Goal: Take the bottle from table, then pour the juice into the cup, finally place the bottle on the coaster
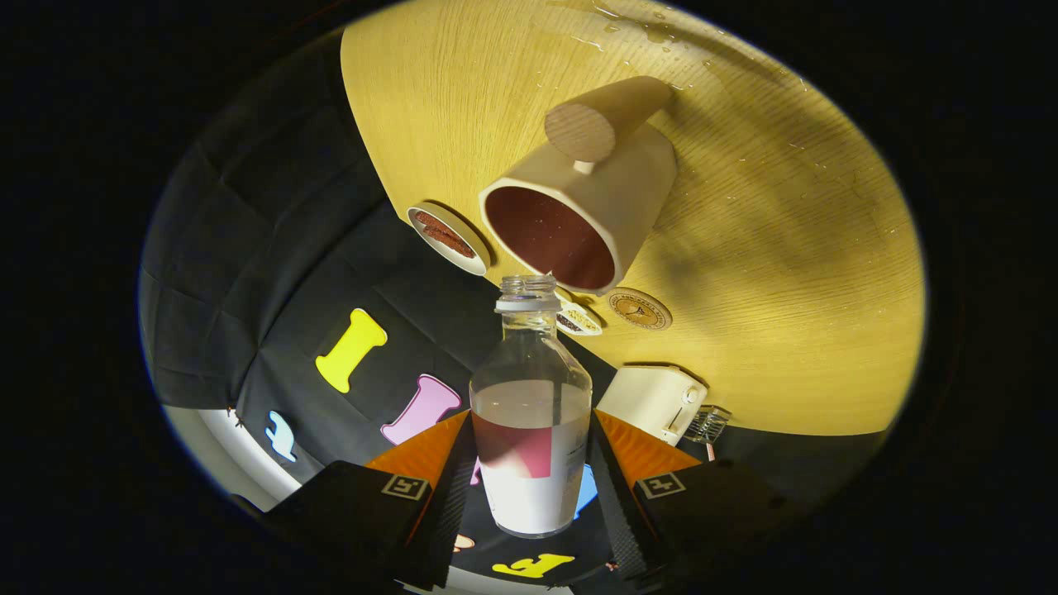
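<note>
Your gripper (529,487) has its fingers clamped on the clear bottle (531,413), one finger on each side of its lower body. The bottle is uncapped, tipped over toward the cup (579,219), and roughly half full of pale liquid. Its open mouth sits just at the near rim of the cup, touching it or nearly so; which one cannot be told. The cup stands on the wooden tabletop (785,289), with dark liquid inside and a round wooden handle on its side.

Around the cup: a small dish (449,237) with reddish food lies just beside it, a round coaster (640,310) lies near its base, and a toaster (653,401) stands farther off, beyond the coaster. Water drops dot the tabletop beyond the cup.

The risks, as a judgement: with the mouth right at the rim, a sharper tilt could send liquid down the outside; pushing forward could nudge the cup; the smooth bottle could slip if your grip eases.
</note>
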`<state>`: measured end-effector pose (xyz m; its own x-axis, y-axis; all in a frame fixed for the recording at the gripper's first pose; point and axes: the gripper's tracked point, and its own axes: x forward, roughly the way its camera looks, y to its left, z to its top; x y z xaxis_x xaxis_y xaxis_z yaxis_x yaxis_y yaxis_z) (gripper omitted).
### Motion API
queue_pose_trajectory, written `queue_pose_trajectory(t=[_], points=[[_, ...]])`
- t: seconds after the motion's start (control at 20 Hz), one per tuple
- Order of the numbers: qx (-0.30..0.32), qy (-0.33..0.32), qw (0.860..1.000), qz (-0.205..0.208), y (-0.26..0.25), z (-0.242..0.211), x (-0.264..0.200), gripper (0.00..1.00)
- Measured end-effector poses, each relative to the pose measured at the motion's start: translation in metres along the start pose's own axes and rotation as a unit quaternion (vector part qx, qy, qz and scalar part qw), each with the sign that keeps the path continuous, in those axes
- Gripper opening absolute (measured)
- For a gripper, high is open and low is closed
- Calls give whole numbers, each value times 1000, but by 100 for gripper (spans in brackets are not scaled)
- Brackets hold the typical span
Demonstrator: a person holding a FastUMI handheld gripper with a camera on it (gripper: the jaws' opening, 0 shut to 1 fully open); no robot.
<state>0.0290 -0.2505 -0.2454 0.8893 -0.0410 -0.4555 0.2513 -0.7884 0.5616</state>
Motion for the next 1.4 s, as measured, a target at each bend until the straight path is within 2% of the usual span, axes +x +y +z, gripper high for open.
queue_pose_trajectory(t=[0.75,1.1,1.25,1.4], points=[[-2,-3,1000,-25,-3,5,2,76],[-6,0,1000,-22,-7,-1,1,76],[-51,2,998,-26,-16,-5,-2,76],[-142,-4,990,-26,-27,-11,-6,76]])
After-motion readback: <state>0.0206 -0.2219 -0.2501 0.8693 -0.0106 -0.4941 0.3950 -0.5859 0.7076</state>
